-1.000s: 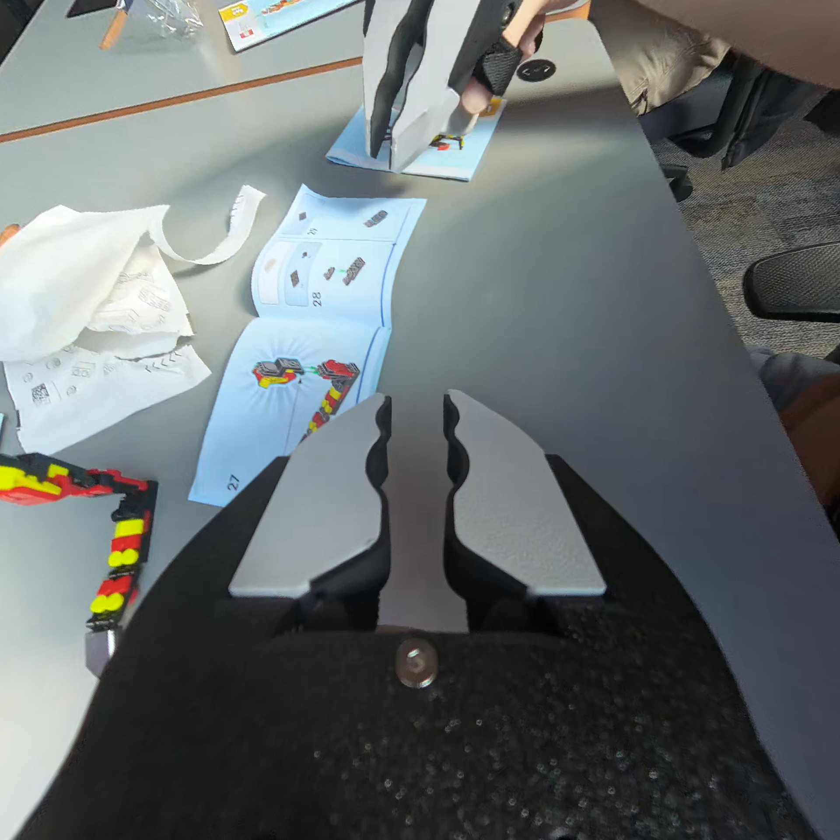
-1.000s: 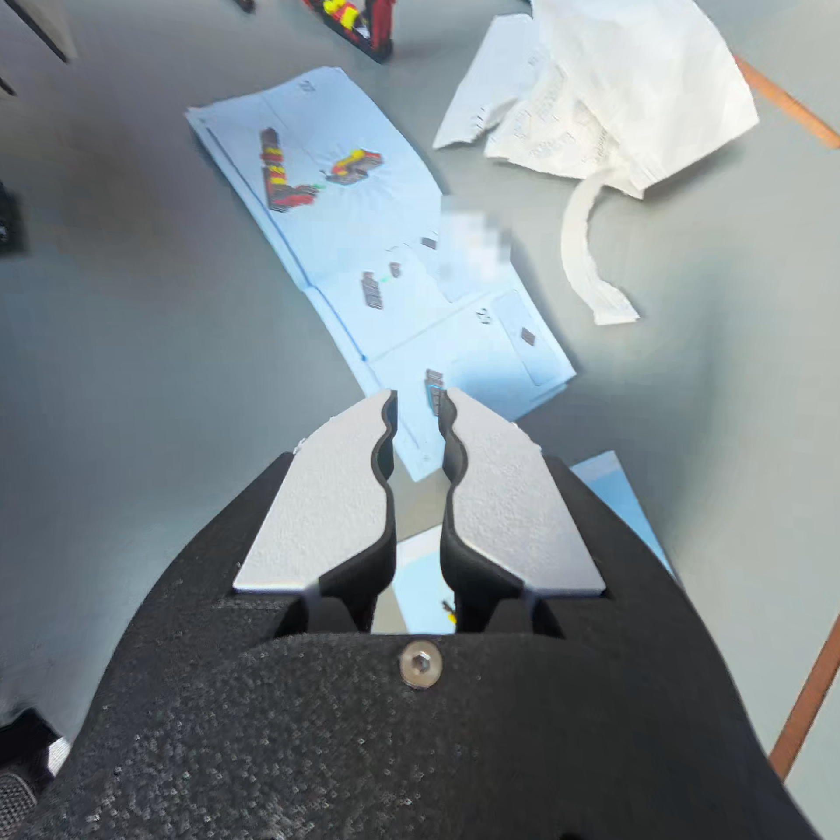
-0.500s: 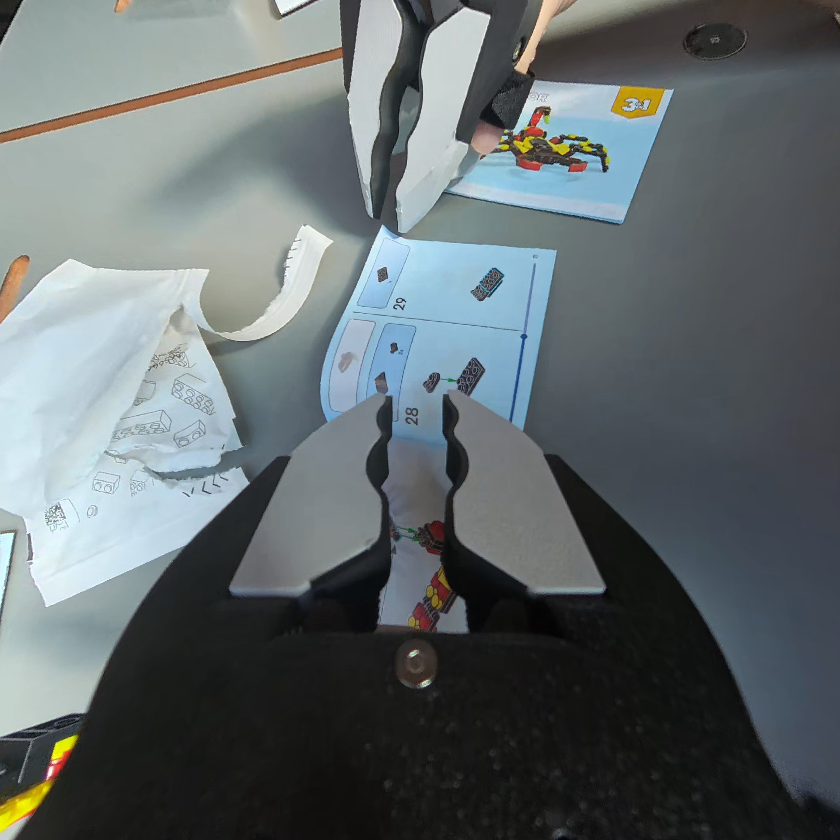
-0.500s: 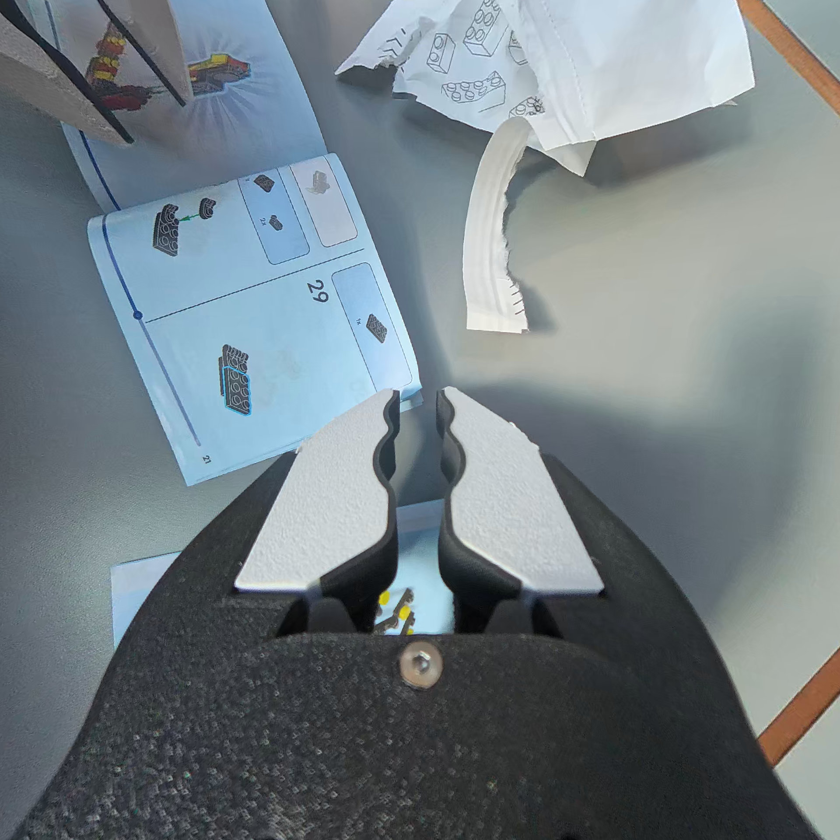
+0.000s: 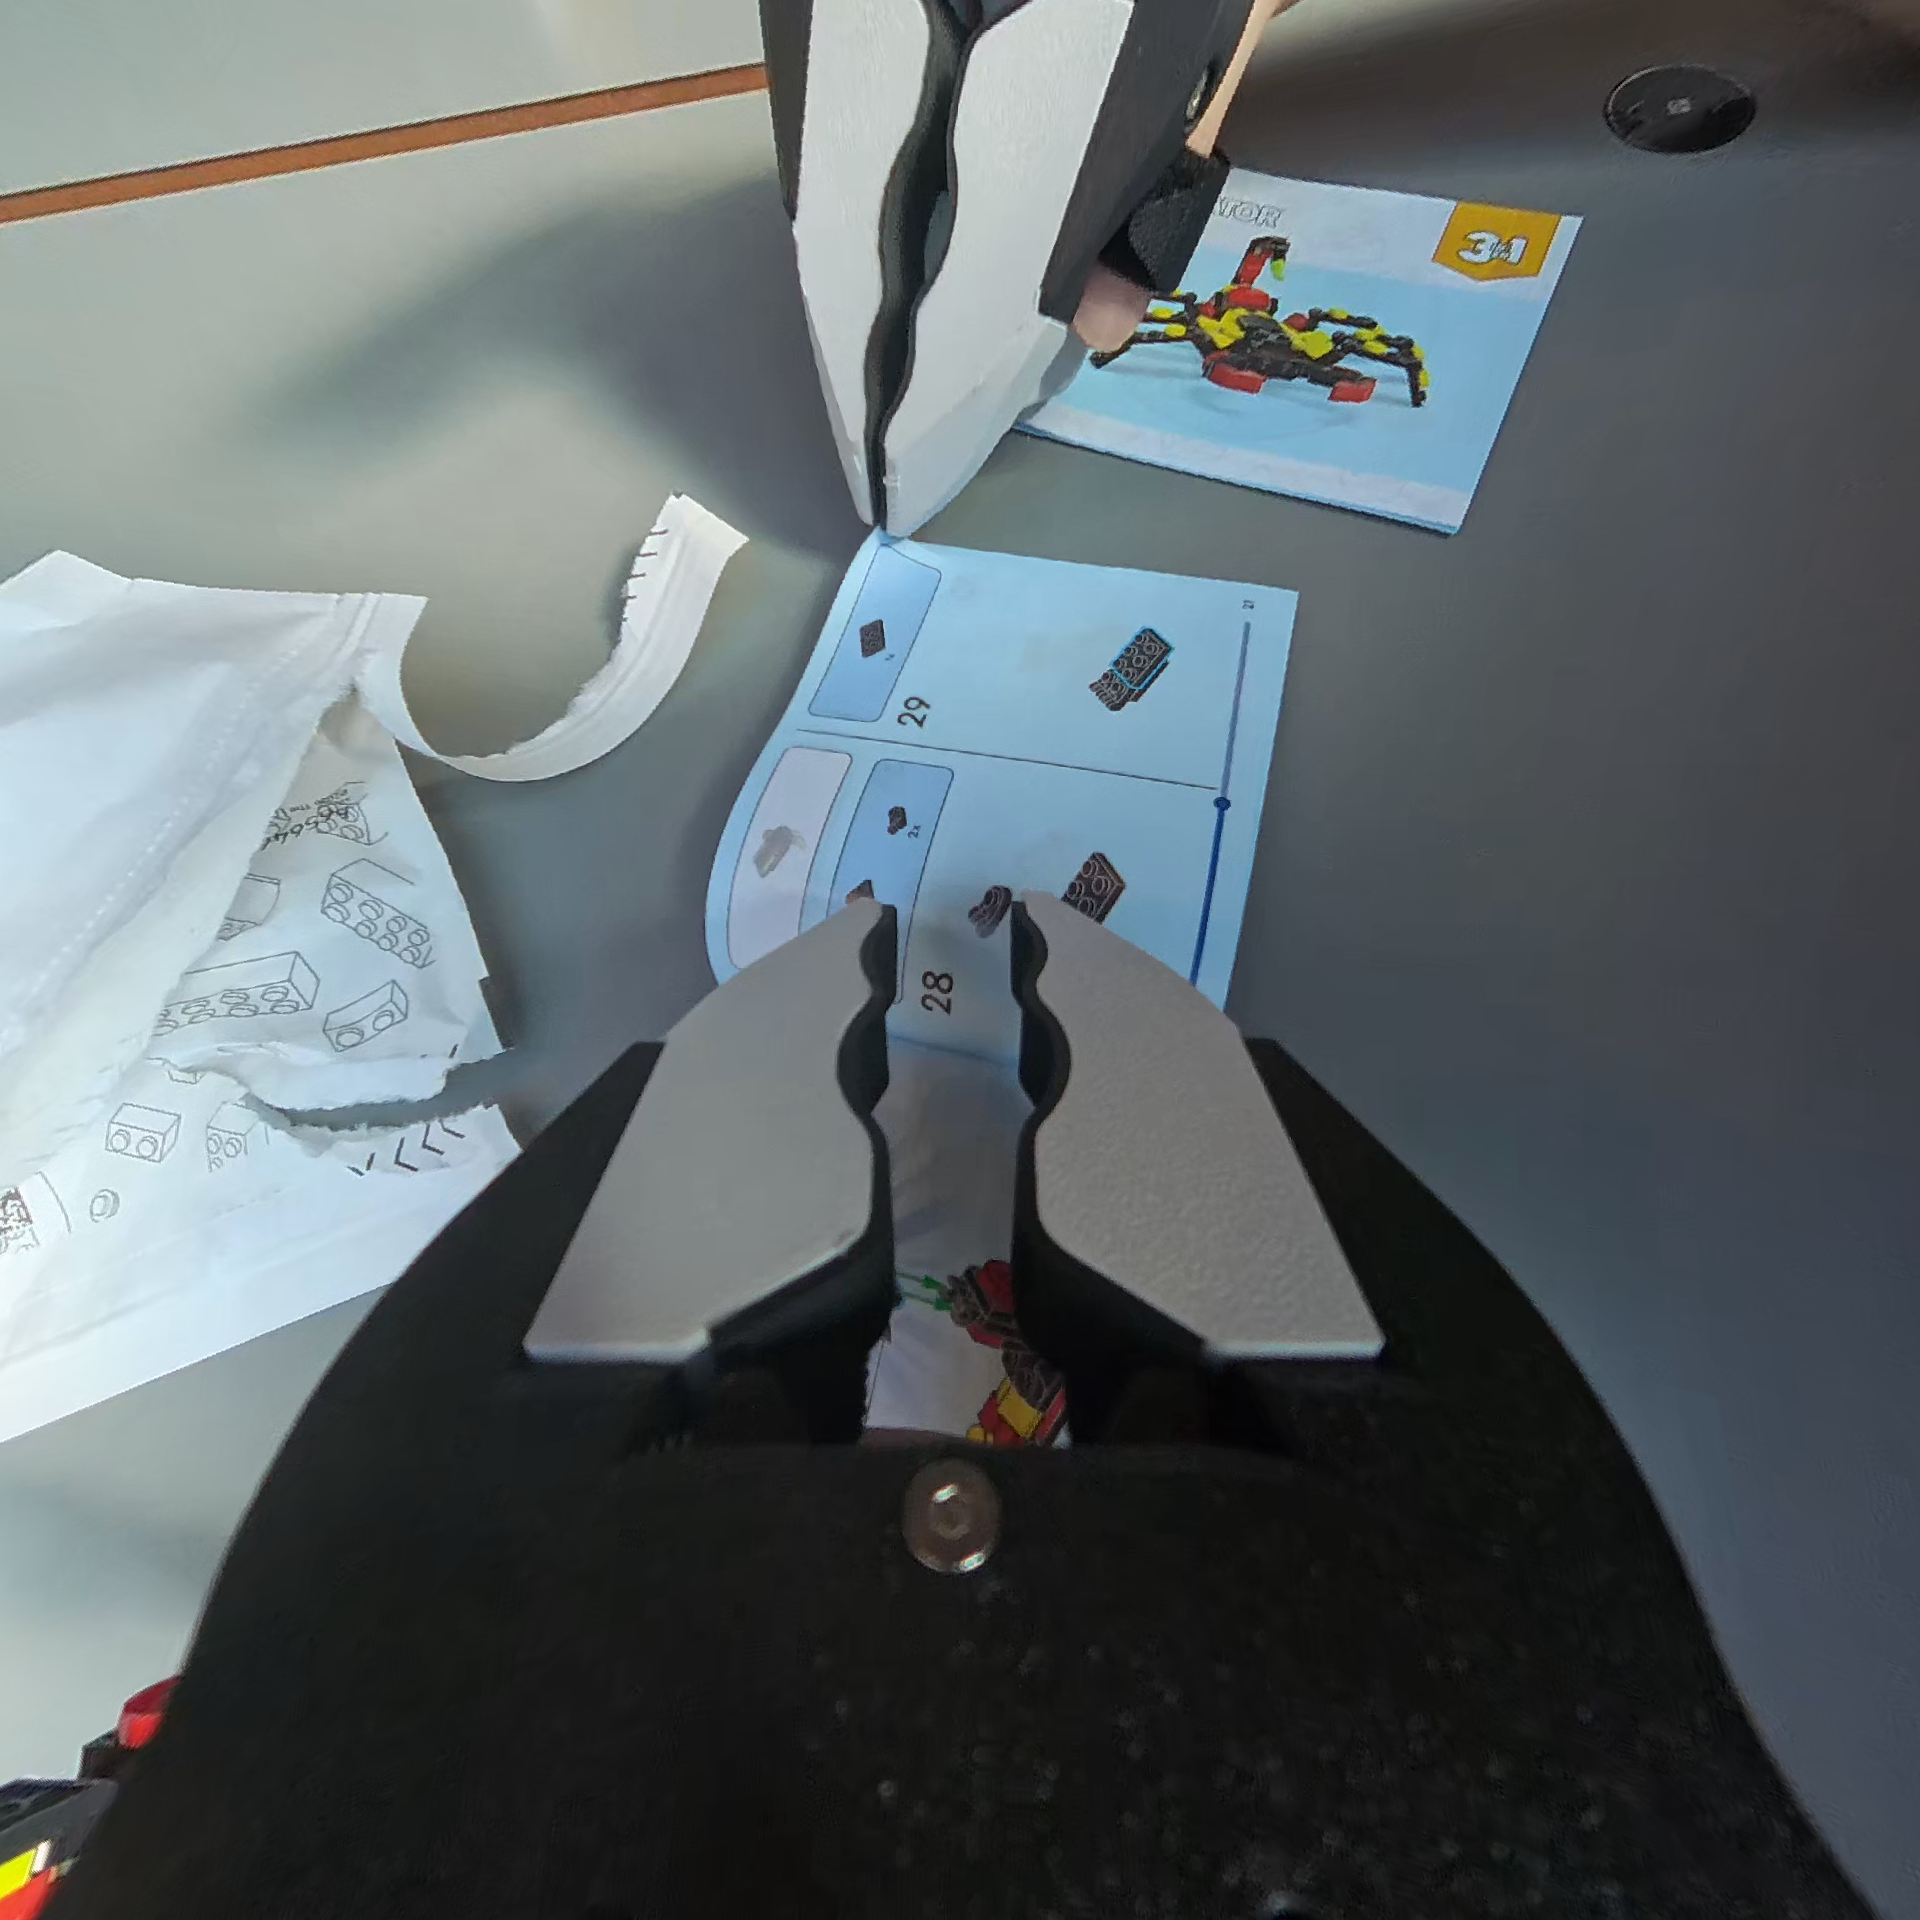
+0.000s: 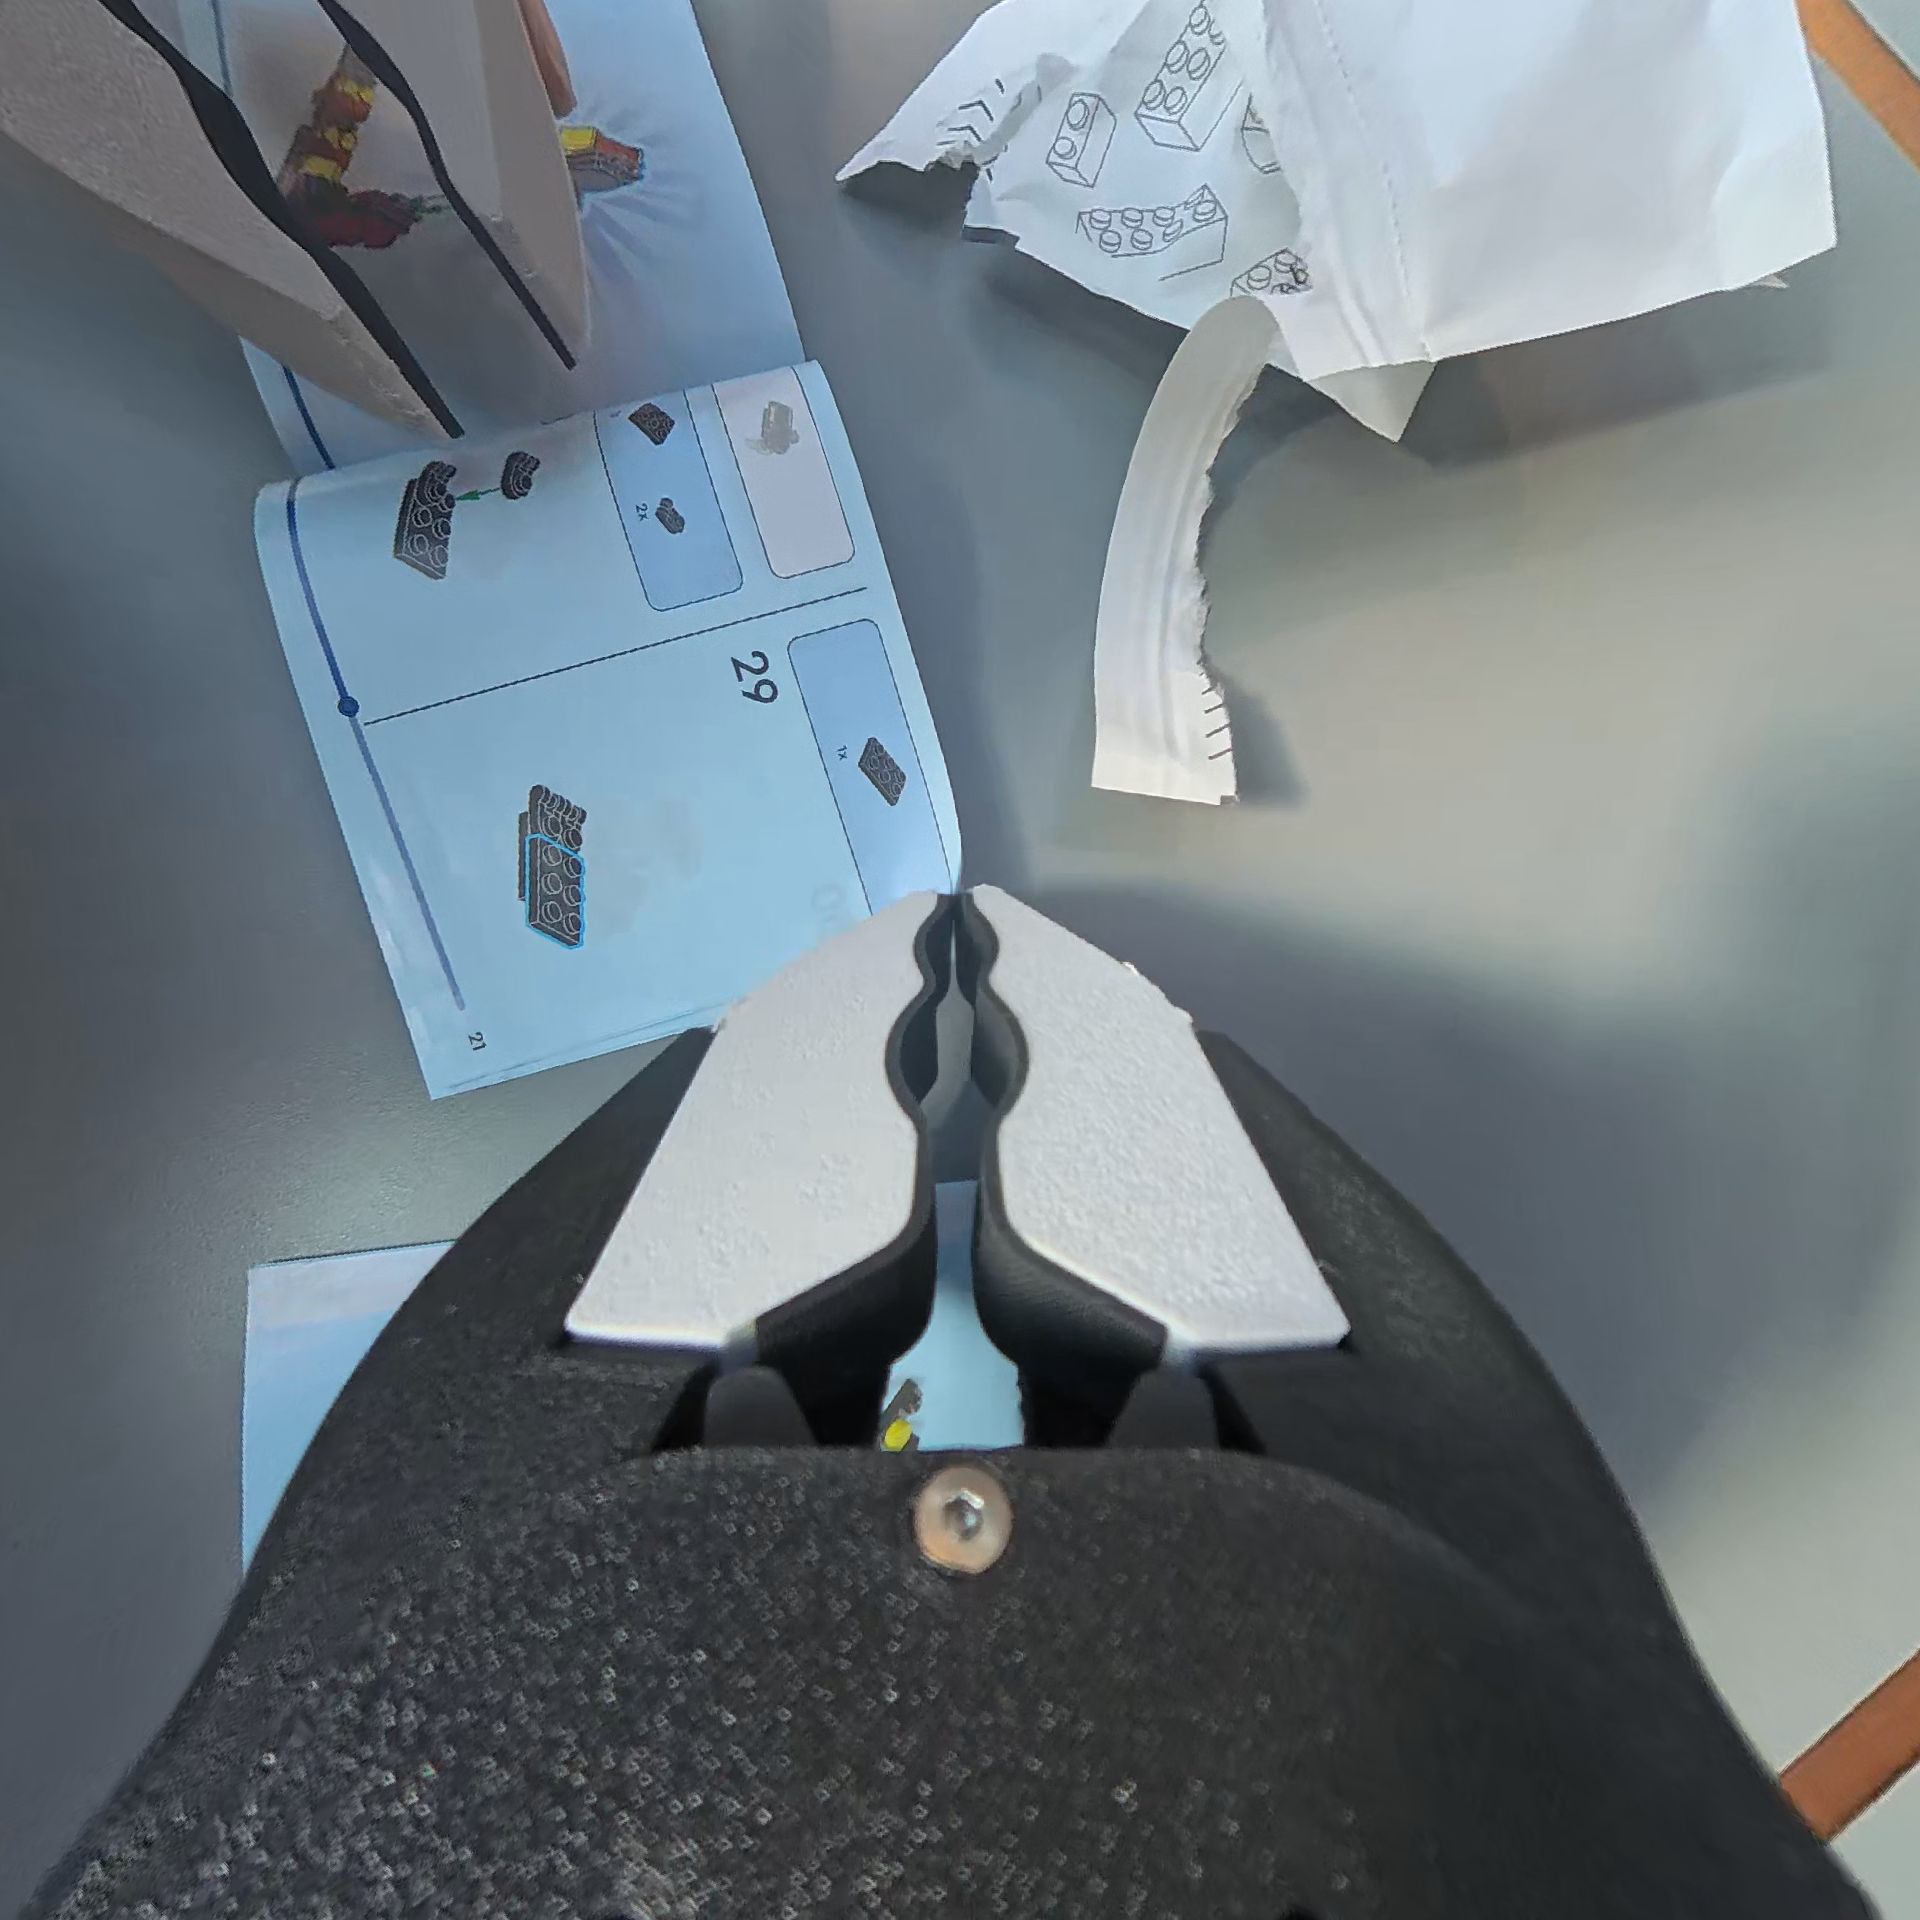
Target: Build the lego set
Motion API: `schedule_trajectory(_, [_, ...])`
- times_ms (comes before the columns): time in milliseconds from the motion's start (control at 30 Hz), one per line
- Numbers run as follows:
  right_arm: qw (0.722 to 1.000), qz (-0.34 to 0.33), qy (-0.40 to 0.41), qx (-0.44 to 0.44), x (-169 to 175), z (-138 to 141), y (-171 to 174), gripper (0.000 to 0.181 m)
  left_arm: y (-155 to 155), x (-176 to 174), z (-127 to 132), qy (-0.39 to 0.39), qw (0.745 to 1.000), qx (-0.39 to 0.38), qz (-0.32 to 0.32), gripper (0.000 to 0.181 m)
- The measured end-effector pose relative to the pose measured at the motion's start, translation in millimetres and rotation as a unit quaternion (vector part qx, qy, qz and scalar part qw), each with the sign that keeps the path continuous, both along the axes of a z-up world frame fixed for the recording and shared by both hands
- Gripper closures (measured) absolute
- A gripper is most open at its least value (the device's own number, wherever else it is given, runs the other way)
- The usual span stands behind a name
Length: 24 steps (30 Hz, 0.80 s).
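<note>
An open light-blue instruction booklet [image 5: 1049, 717] lies on the grey table and also shows in the right wrist view [image 6: 582, 748]. My right gripper [image 6: 956, 900] is shut at the far corner of its page, tips down on the paper; it also shows in the left wrist view [image 5: 881, 511]. My left gripper [image 5: 951, 914] is open and empty, hovering over the near part of the booklet; it also shows in the right wrist view [image 6: 509, 395]. A red, yellow and black Lego build [image 5: 42, 1860] peeks in at the bottom left.
A second booklet with a scorpion cover [image 5: 1351, 416] lies behind the open one, under my right gripper [image 6: 312, 1351]. A torn white paper bag [image 5: 208, 935] with a loose strip [image 6: 1164, 571] lies to the left. A brown seam [image 5: 364, 135] crosses the table. The left gripper's tips are roughly 11 cm from the right gripper's.
My right gripper has come down to the page corner and its jaws have closed there. My left gripper has moved slightly closer over the booklet and stays open.
</note>
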State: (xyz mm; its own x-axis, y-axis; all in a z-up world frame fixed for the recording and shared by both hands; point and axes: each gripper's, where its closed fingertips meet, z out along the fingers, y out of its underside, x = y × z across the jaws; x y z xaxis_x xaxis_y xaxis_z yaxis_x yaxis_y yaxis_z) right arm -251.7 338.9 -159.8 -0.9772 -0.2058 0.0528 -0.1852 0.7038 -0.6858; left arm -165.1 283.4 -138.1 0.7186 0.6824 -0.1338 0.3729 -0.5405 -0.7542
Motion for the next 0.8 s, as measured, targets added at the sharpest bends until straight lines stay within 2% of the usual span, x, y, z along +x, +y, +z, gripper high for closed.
schedule_trajectory(100, [1.0,0.007,0.0,-0.012,5,7,-3,0.181,-1,0,-1,-0.001,1.0,0.0,0.001,0.16])
schedule_trajectory(267, [0.997,0.024,-0.035,-0.063,20,37,-13,0.181,-7,2,4,0.008,1.0,0.006,0.016,0.16])
schedule_trajectory(500, [0.983,0.069,-0.132,-0.11,47,84,-46,0.181,-34,18,19,0.03,0.996,0.034,0.075,0.16])
schedule_trajectory(800, [0.975,0.092,-0.192,-0.065,73,110,-96,0.181,-50,30,38,0.042,0.985,0.125,0.107,0.16])
